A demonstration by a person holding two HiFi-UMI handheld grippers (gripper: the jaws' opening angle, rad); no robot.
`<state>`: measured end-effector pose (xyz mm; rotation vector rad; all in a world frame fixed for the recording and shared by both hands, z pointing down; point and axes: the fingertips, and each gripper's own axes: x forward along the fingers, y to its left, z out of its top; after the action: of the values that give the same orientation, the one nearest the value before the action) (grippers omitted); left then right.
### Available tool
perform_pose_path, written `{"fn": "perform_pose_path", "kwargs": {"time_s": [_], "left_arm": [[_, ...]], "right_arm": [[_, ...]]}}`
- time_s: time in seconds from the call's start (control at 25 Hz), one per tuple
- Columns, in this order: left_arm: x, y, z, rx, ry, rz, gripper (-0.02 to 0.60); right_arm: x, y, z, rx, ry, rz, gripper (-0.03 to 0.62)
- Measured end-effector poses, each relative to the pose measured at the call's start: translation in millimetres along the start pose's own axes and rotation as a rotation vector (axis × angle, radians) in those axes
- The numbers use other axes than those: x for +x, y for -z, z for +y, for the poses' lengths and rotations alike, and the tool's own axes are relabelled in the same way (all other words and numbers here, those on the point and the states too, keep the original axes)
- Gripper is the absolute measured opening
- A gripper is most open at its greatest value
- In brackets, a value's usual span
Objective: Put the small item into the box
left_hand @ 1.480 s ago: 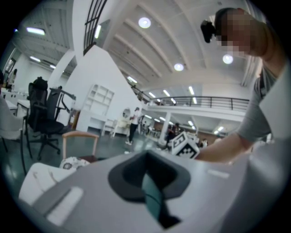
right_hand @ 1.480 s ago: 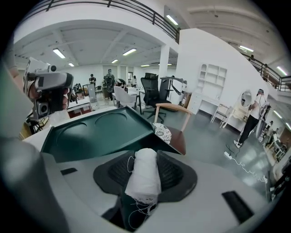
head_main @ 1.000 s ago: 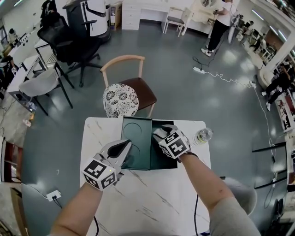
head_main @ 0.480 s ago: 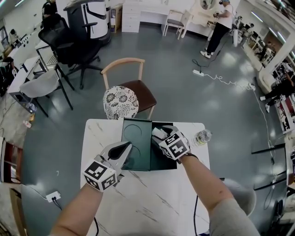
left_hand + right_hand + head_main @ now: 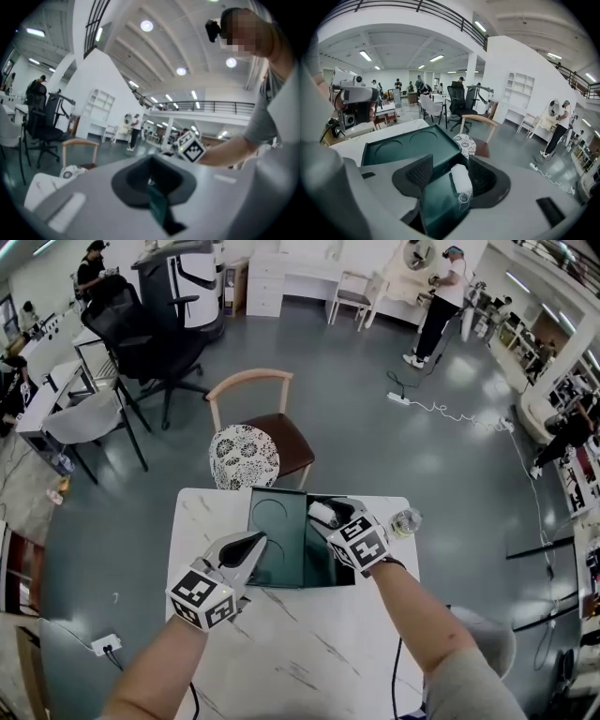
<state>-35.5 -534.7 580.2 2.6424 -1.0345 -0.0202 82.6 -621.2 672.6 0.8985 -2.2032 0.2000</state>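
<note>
Table [image 5: 281, 643] — one box [image 5: 281, 542], one roll [image 5: 322, 514].

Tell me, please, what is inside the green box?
A small white roll with loose thread lies on the green box floor. The right gripper, whose jaws have just been opening and stand apart above the roll without gripping it, hides the near floor.

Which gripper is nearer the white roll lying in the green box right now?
Right. The right gripper hovers over the white roll, its jaws just opened either side of it, not pressing. The left gripper is clamped on the near edge of the lid, farther off.
</note>
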Motion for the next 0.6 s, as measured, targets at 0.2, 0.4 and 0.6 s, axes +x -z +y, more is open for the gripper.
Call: {"fn": "perform_pose_path", "kwargs": {"time_s": [0.2, 0.4, 0.6], "left_arm": [[-12.5, -18.2, -6.2, 0.015, 0.009, -0.02, 0.005], [-36.4, -49.3, -17.5, 0.033, 0.021, -0.055, 0.005], [-70.8, -85.5, -33.7, 0.056, 0.046, -0.08, 0.005]], "right_arm": [[-29.0, -19.6, 3.5, 0.006, 0.019, -0.042, 0.225], [-73.3, -42.1, 11.2, 0.039, 0.057, -0.096, 0.225], [-128.6, -70.2, 25.1, 0.076, 0.097, -0.158, 0.225]]}}
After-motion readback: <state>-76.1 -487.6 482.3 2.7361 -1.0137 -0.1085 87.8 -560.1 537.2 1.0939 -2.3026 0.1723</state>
